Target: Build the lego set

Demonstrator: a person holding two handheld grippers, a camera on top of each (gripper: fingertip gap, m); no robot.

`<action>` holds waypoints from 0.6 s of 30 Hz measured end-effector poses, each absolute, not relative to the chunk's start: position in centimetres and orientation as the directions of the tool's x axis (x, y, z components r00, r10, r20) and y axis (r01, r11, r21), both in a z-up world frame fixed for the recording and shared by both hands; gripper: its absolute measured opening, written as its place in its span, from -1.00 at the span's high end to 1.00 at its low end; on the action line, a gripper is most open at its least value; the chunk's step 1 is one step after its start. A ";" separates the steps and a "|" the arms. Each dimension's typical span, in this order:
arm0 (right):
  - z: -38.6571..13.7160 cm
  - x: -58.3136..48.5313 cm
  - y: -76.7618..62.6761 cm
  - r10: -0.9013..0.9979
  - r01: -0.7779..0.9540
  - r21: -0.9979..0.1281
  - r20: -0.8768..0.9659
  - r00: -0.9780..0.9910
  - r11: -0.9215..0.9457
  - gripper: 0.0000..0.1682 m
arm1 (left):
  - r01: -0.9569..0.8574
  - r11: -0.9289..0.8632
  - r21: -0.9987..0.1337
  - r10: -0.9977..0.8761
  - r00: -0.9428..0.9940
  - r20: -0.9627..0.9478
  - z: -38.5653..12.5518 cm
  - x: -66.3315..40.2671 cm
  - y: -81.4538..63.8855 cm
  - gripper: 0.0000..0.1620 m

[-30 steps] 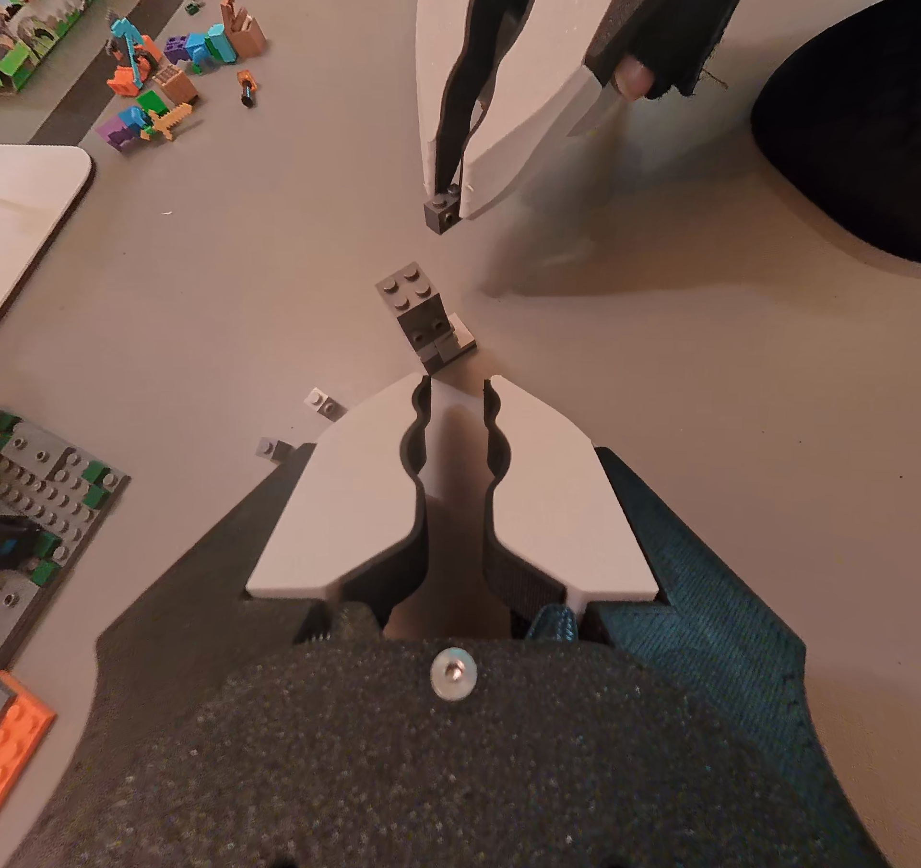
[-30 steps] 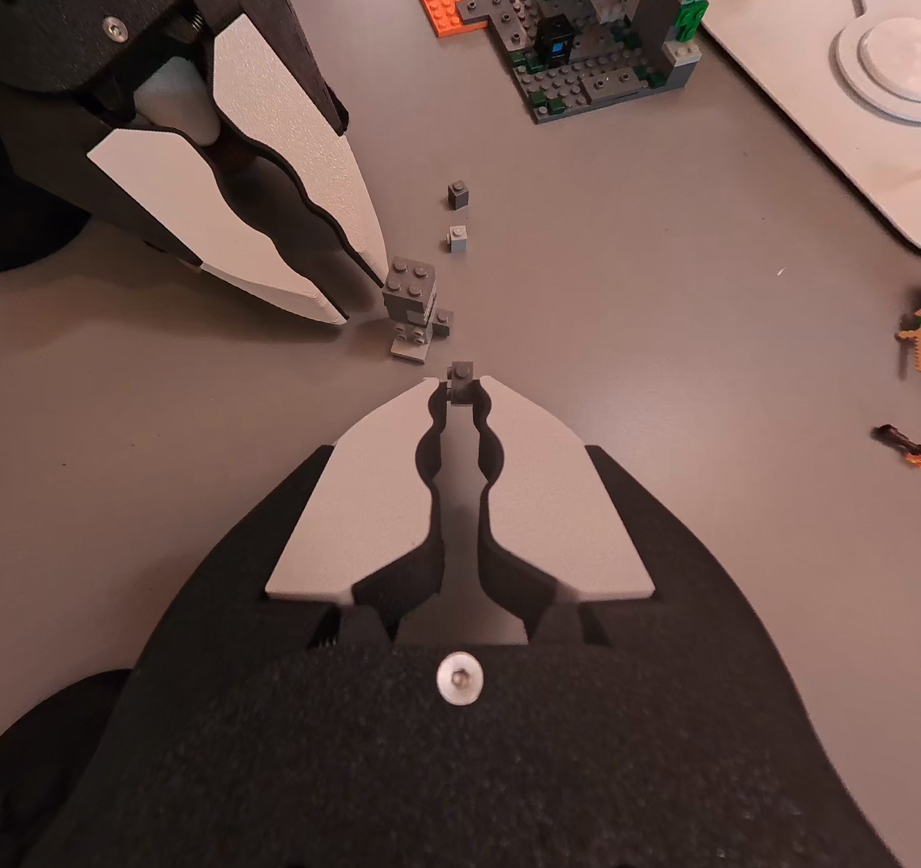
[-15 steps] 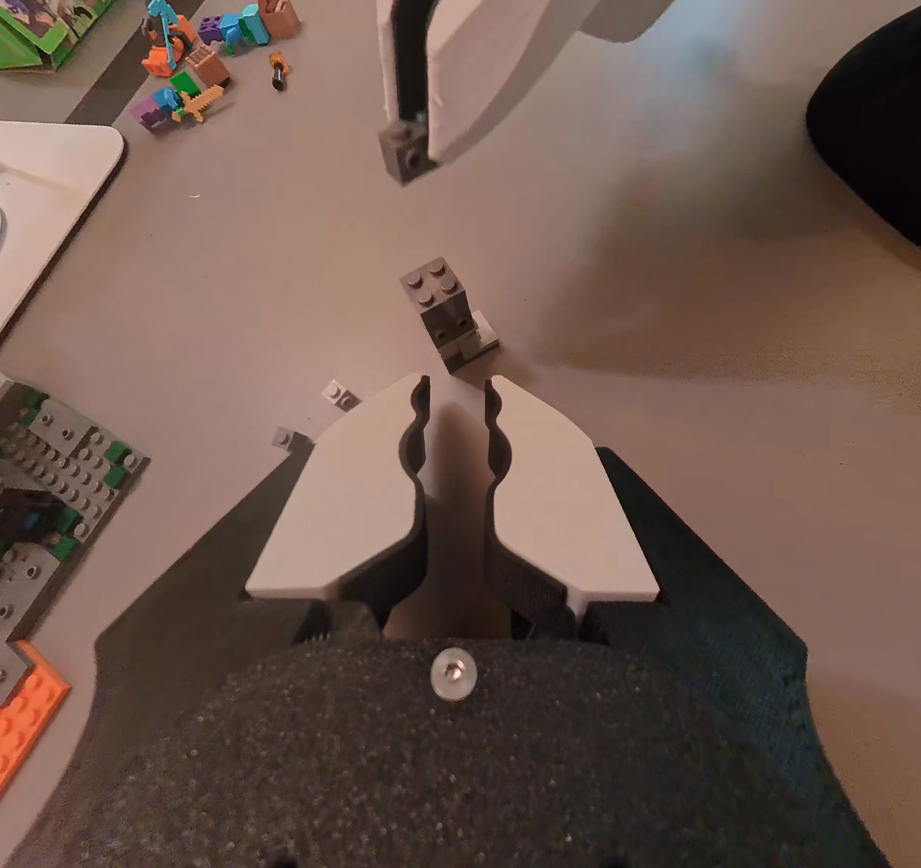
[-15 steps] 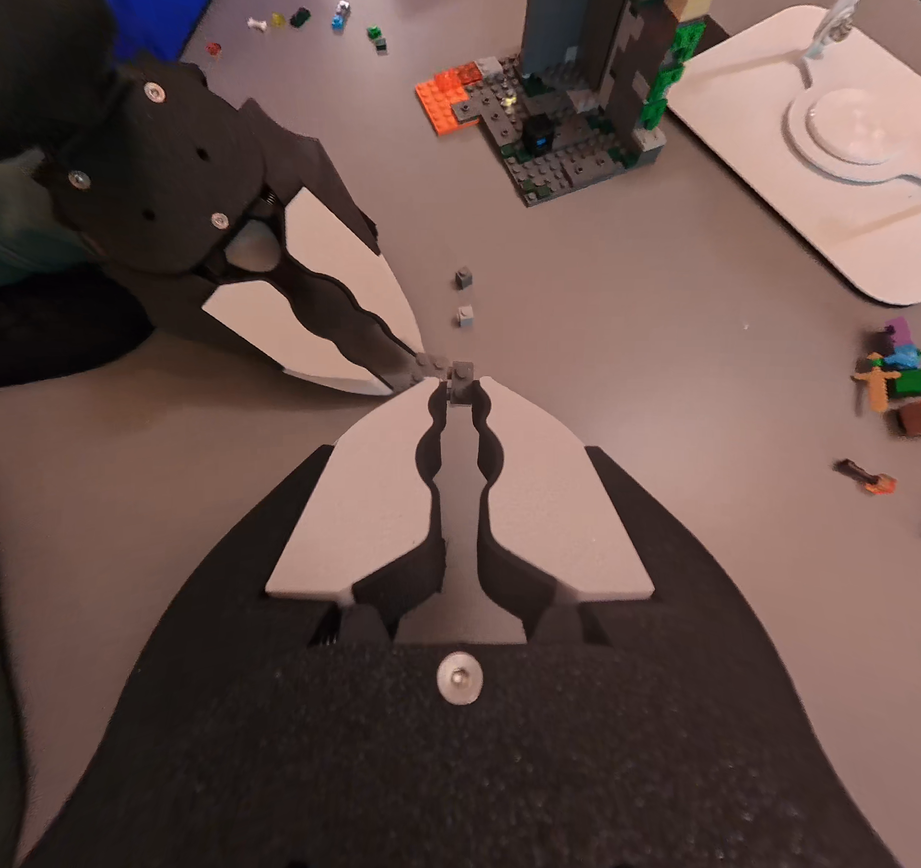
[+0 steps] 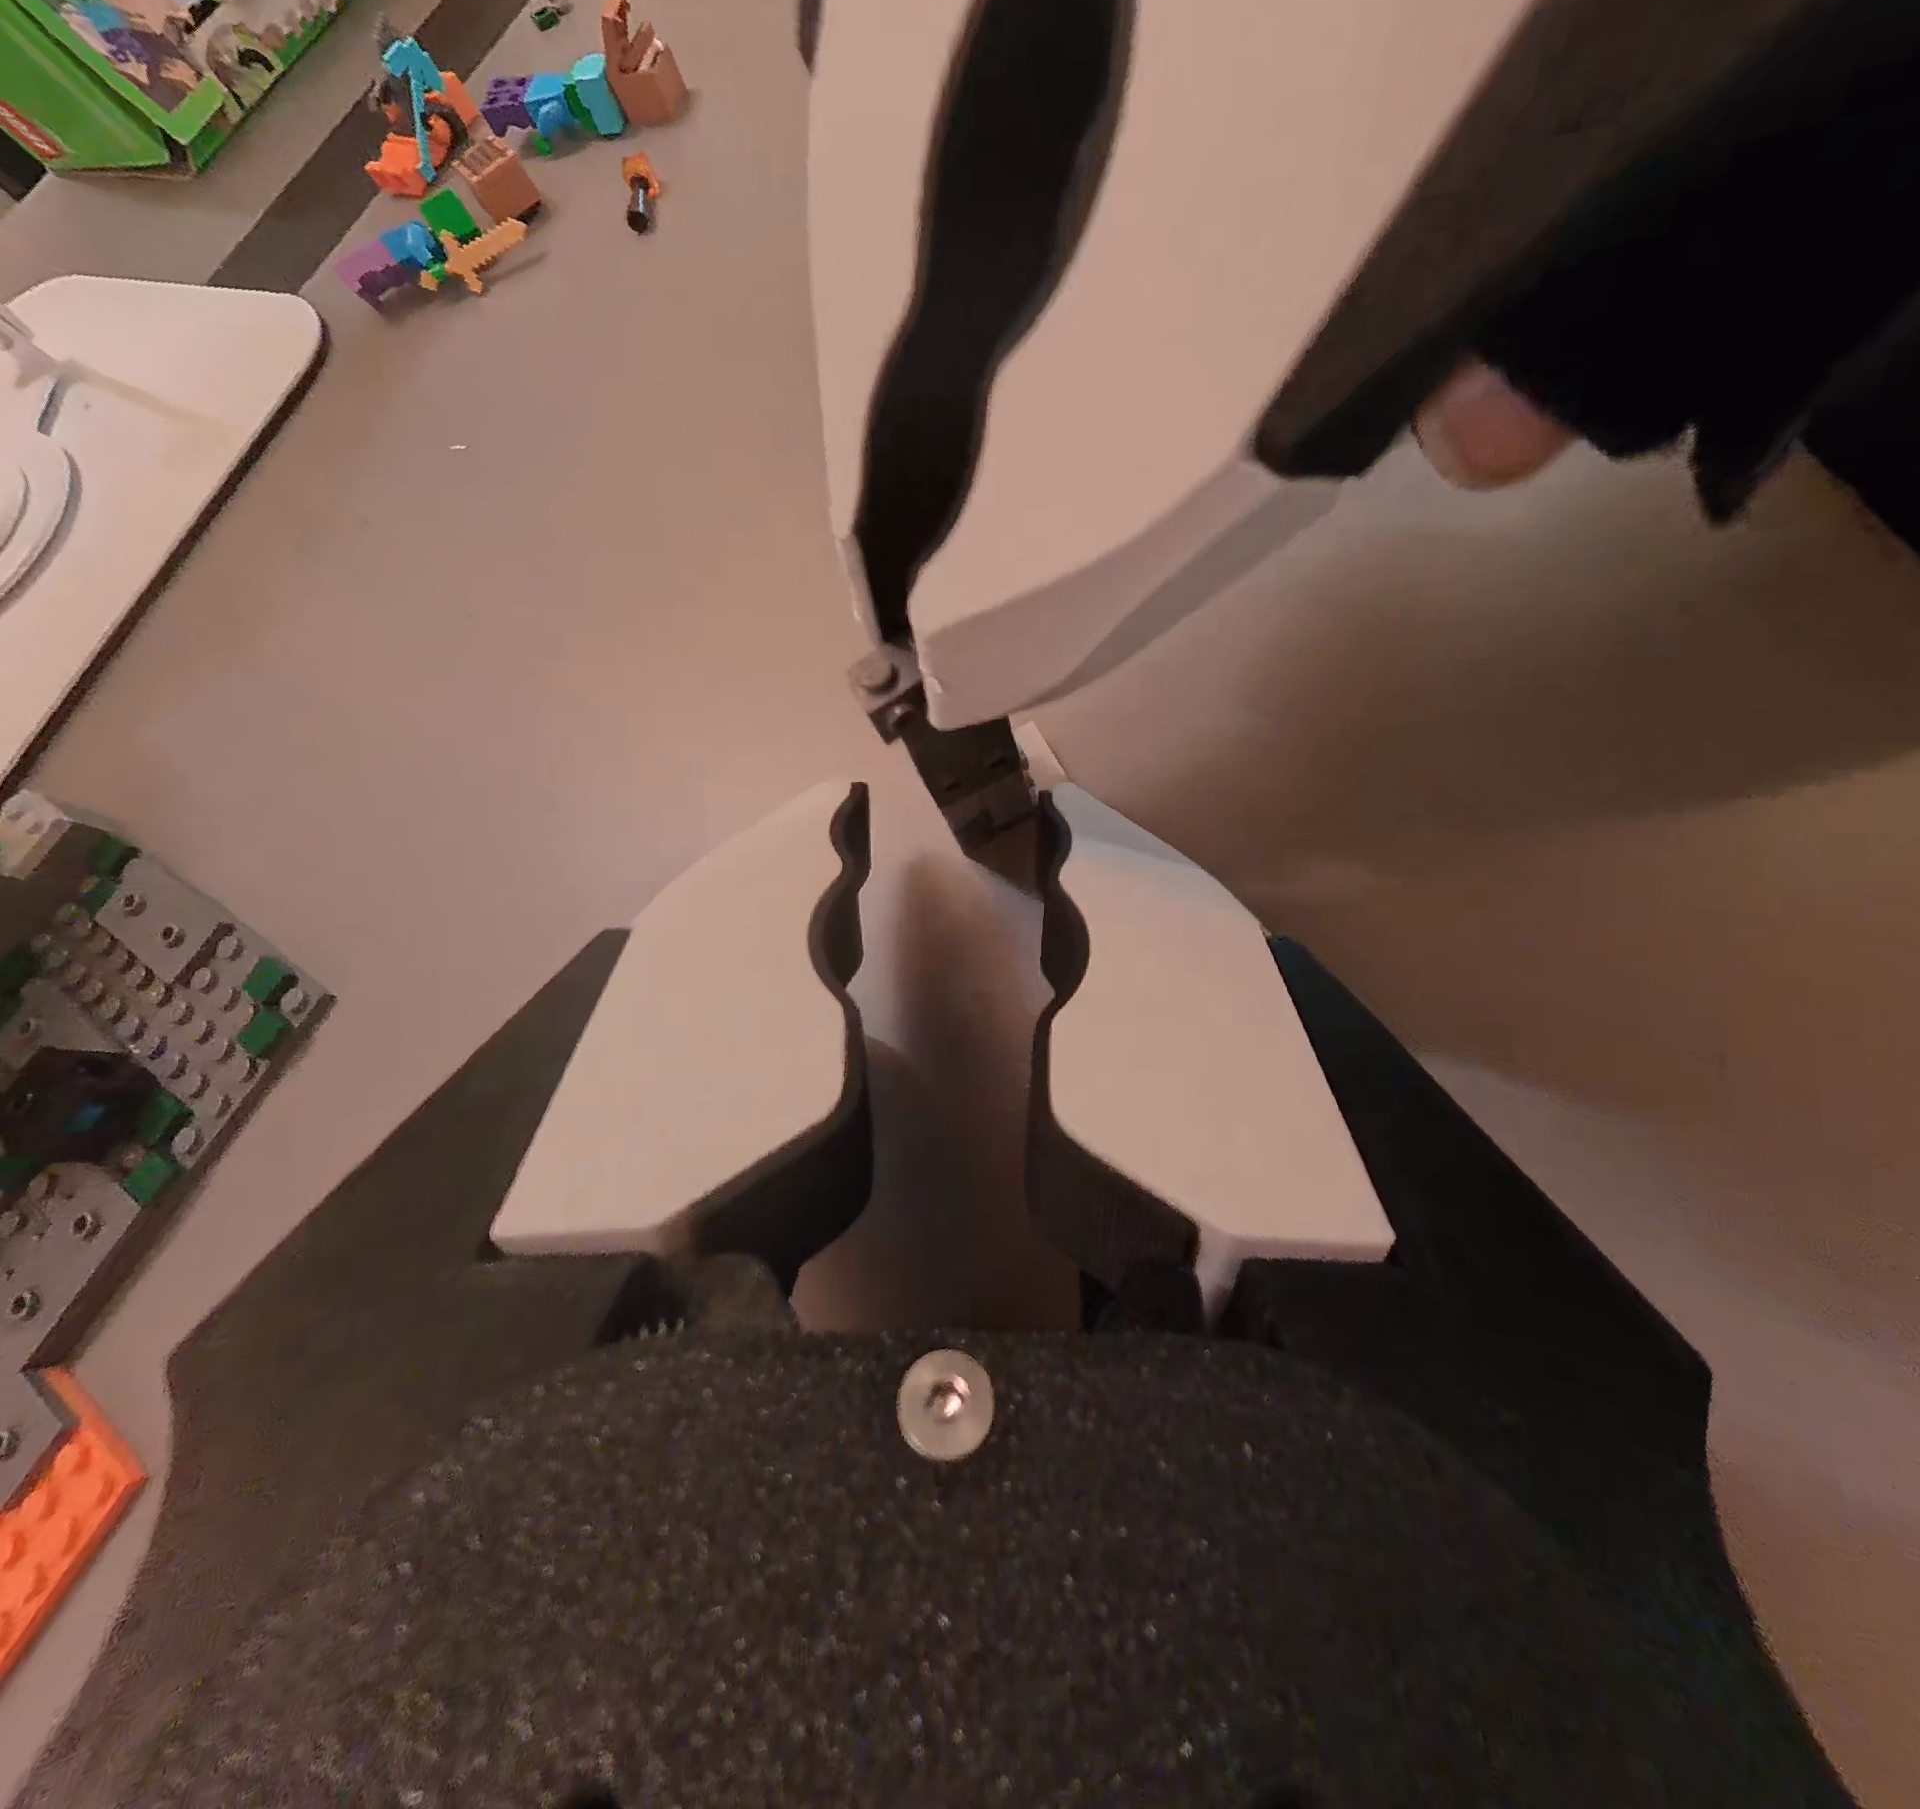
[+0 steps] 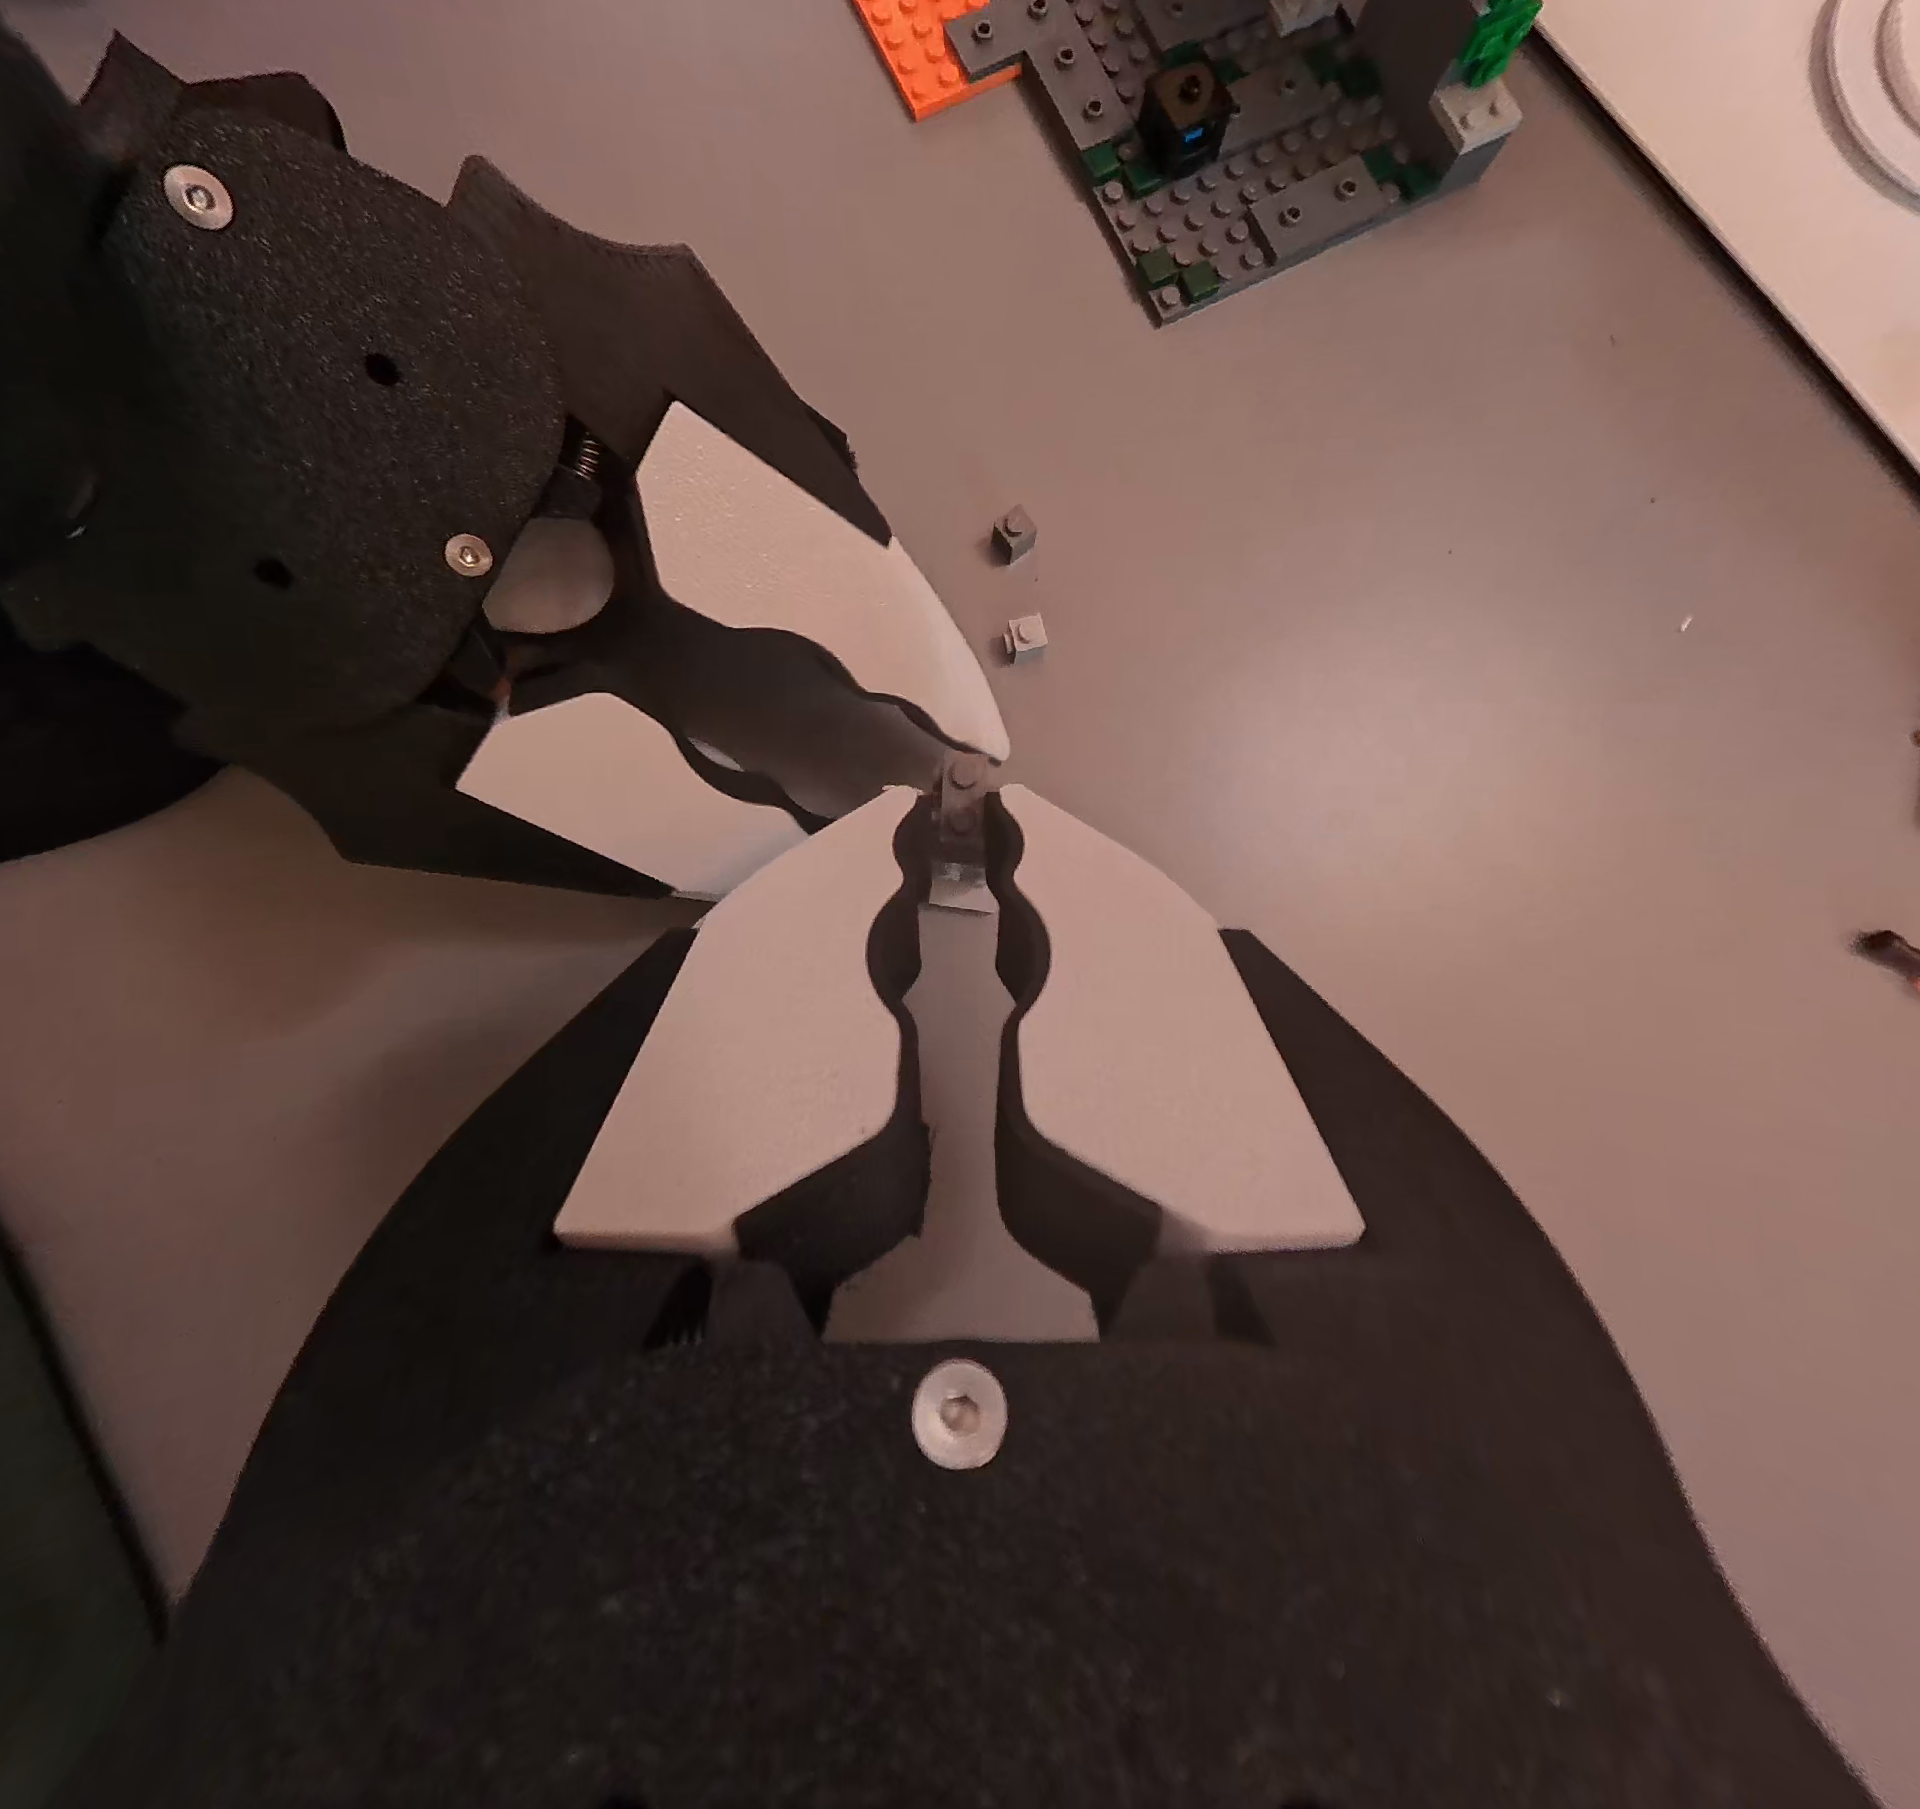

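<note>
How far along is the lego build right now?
Done: the big grey model with its orange plate stands built at the table's far side. In hand: the right claw pinches a small grey brick against the top of the grey stack; whether it has seated is unclear. The left claw sits open beside the stack. Left: two loose grey bricks and colourful pieces.

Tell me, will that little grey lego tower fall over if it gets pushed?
Probably. The grey lego tower looks tall and narrow, so it likely tips easily. The left gripper sits open beside it, maybe steadying. Being stiff plastic, it shouldn't bend.
</note>
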State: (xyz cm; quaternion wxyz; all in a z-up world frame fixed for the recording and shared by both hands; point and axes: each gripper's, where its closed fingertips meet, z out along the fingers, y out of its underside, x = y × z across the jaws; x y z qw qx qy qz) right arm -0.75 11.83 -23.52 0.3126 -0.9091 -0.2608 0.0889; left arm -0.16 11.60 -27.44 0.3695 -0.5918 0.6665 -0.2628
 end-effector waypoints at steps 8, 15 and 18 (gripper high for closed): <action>-23.7 -0.7 11.7 0.498 0.415 -0.607 0.036 0.866 -0.678 0.89 | -0.583 0.140 -0.800 -0.987 -0.016 -0.161 -27.2 0.0 11.6 0.63; -23.7 -0.7 11.6 0.492 0.406 -0.611 0.031 0.870 -0.679 0.89 | -0.578 0.145 -0.803 -0.986 -0.015 -0.167 -27.1 0.5 11.4 0.62; -23.7 -0.7 11.6 0.490 0.395 -0.615 0.016 0.872 -0.683 0.89 | -0.575 0.147 -0.805 -0.985 -0.007 -0.174 -27.0 0.7 11.4 0.62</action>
